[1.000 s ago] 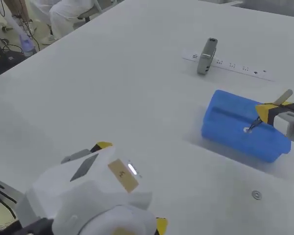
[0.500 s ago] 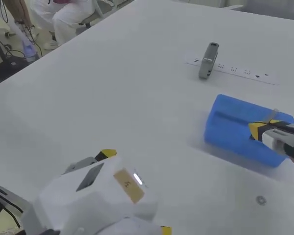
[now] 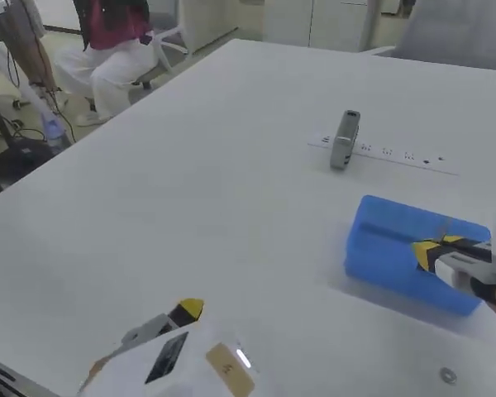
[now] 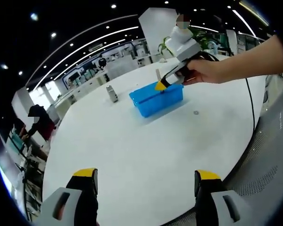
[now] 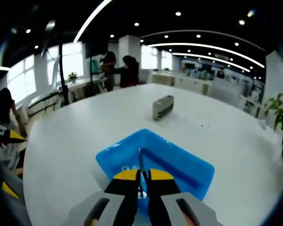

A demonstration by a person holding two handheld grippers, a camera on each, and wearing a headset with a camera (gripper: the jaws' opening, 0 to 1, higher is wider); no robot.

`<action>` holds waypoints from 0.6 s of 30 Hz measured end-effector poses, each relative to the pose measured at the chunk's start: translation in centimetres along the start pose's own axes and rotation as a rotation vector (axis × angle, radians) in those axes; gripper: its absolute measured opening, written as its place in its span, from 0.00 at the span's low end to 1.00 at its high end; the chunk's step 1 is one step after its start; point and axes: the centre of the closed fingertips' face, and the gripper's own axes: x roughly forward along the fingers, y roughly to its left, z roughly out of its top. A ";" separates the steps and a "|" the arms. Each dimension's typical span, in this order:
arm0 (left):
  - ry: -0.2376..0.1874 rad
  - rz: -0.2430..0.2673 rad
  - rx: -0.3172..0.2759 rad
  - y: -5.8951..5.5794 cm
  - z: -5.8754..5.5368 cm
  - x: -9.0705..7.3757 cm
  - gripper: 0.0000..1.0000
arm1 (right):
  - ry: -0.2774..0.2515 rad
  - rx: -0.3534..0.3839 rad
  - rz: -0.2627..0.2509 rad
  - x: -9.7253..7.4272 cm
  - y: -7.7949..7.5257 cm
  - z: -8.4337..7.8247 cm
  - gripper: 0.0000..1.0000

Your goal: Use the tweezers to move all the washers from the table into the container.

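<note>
A blue container [image 3: 401,248] stands on the white table at the right. My right gripper [image 3: 427,251] hangs over its near right side, shut on thin tweezers [image 5: 140,162] that point down into the container [image 5: 179,165]. A few small pale bits [image 5: 125,168] lie on its floor; I cannot tell if the tweezer tips hold anything. One washer [image 3: 449,376] lies on the table in front of the container, also visible as the washer [image 4: 195,112]. My left gripper [image 4: 141,181] is open and holds nothing, low at the front left [image 3: 178,331], far from the container [image 4: 155,98].
A grey block [image 3: 344,139] stands on a white power strip [image 3: 397,155] behind the container. A wide bare stretch of table [image 3: 190,182] lies between the grippers. People sit beyond the table's far left edge.
The head camera tilted up, so everything sits lower in view. My right gripper drew back to the right across the container, and the tweezer tips went out of sight behind it.
</note>
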 end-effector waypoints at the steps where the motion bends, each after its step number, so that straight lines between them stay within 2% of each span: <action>1: 0.001 0.001 0.002 0.0 0.0 0.0 0.86 | 0.003 -0.001 -0.002 0.0 -0.1 0.0 0.03; 6: 0.006 0.006 0.015 0.0 0.0 0.1 0.86 | 0.008 -0.020 -0.001 -0.4 0.2 0.0 0.03; 9: 0.008 0.006 0.020 0.0 0.0 0.1 0.86 | -0.023 -0.008 -0.013 -1.3 0.0 1.0 0.03; 16: 0.008 0.009 0.031 0.0 0.1 0.1 0.86 | -0.123 0.078 -0.029 -4.3 -0.6 3.6 0.03; 18: 0.003 0.010 0.027 0.0 0.1 0.1 0.86 | -0.134 0.080 -0.032 -5.0 -0.5 3.8 0.03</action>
